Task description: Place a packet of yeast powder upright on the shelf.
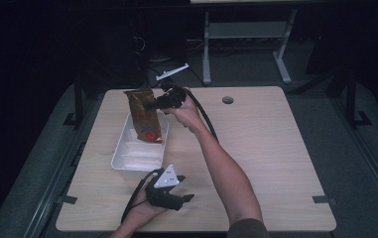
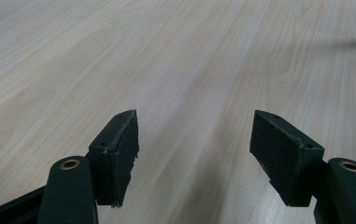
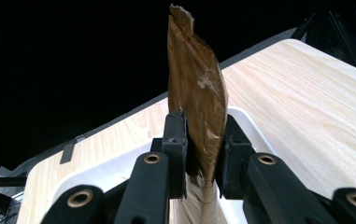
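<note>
Pinching a brown bag (torn at its top), the right gripper holds it upright over the white tray toward the table's far-left part. Near the front edge, the left gripper hovers, jaws wide, empty.

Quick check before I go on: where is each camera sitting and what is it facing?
High view: above the person's side, looking forward and down on the table; both forearms, left gripper, right gripper.
Left gripper view: rides the left gripper, facing bare tabletop; open jaws.
Right gripper view: rides the right gripper, facing the brown bag over the white tray; jaws clamping it.
Shared: high and right gripper views both show bag and tray.
</note>
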